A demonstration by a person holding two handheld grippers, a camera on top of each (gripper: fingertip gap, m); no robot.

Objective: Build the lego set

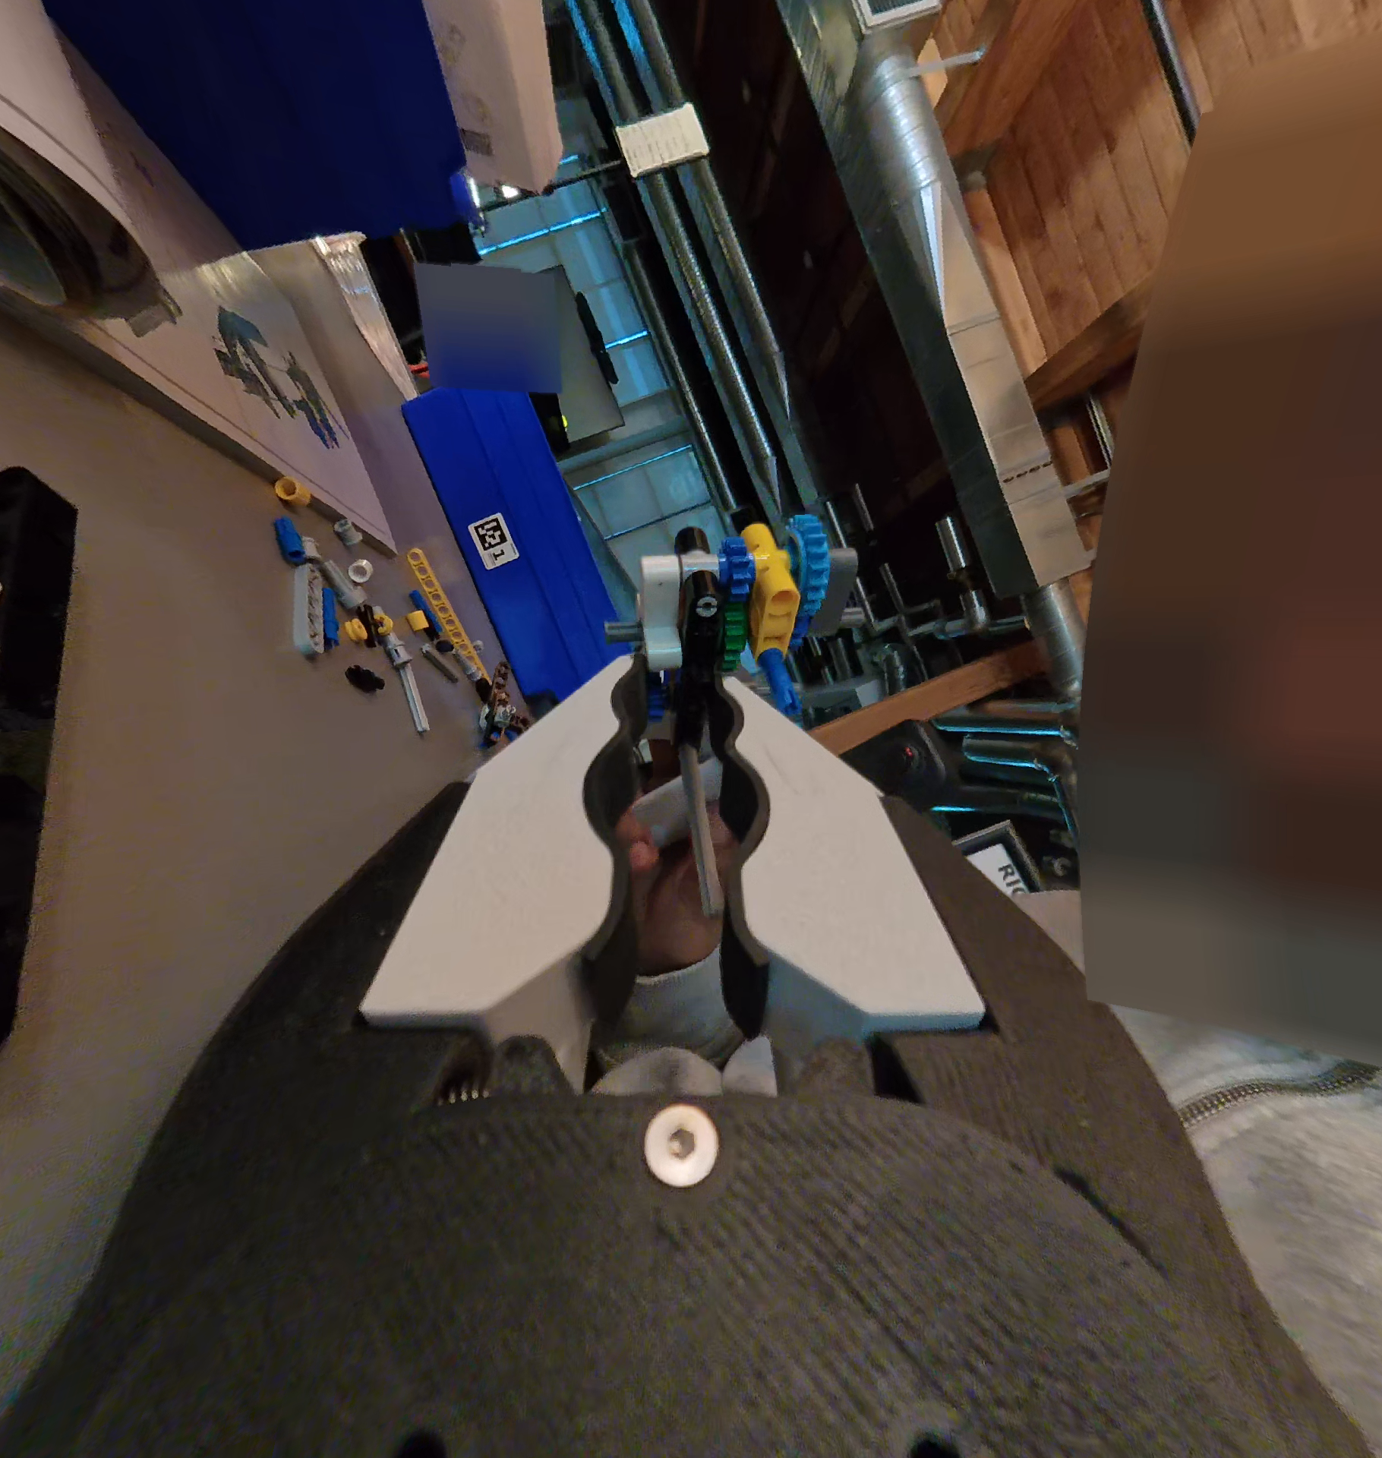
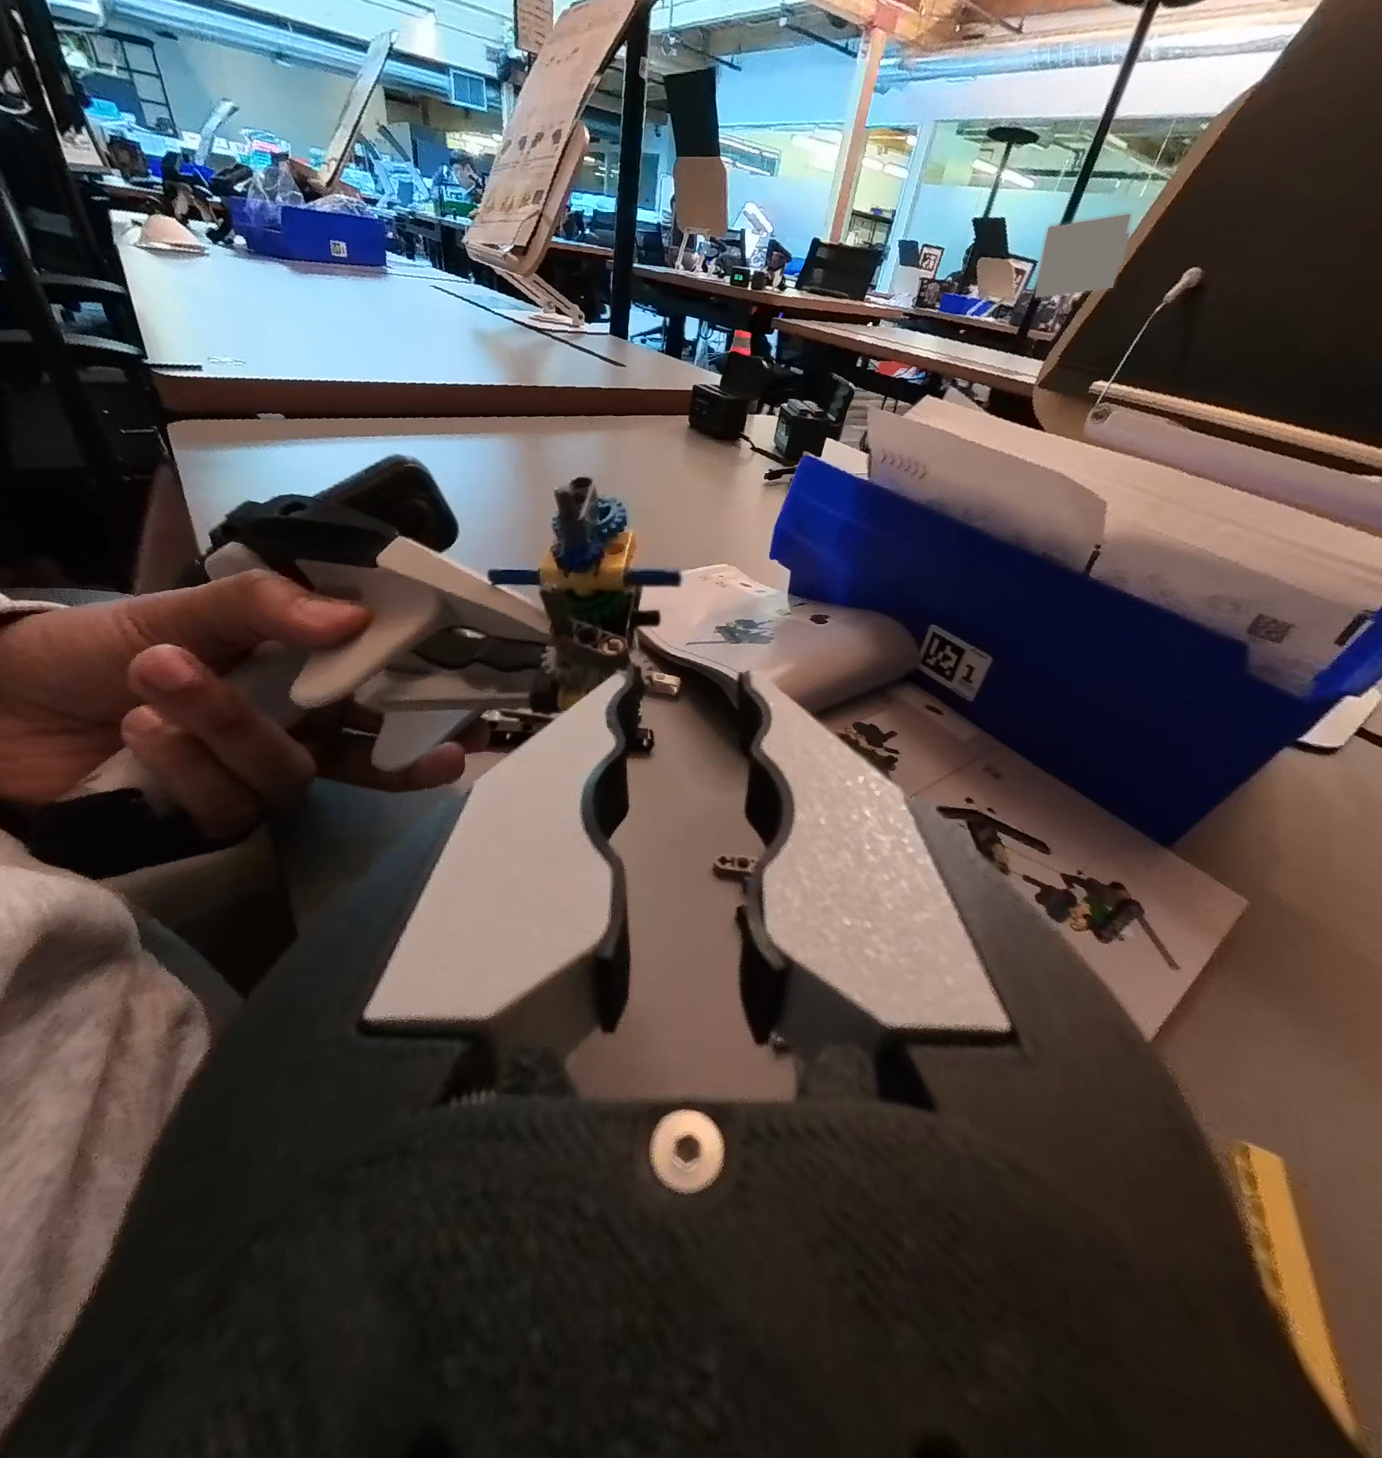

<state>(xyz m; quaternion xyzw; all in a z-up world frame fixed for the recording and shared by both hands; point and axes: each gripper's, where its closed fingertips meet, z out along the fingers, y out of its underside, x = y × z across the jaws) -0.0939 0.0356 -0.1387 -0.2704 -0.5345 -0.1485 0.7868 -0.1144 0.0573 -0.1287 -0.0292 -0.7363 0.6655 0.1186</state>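
My left gripper [image 1: 684, 690] is shut on a small lego assembly [image 1: 739, 603] of blue and green gears, a yellow block, white and black beams and grey axles, and holds it in the air. The right wrist view shows that assembly [image 2: 589, 600] upright in the left gripper [image 2: 467, 631], which a hand [image 2: 159, 686] holds. My right gripper [image 2: 684, 690] is open and empty, just in front of and below the assembly; its left fingertip [image 2: 621, 698] is close to the assembly's base.
Several loose lego parts [image 1: 372, 615] lie on the grey table [image 1: 199, 789]. A blue bin [image 2: 1066, 655] stands at the right, with instruction sheets [image 2: 1066, 891] in front of it. A small grey part [image 2: 735, 864] lies under the right gripper. Both grippers' tips are close together, under 4 cm apart.
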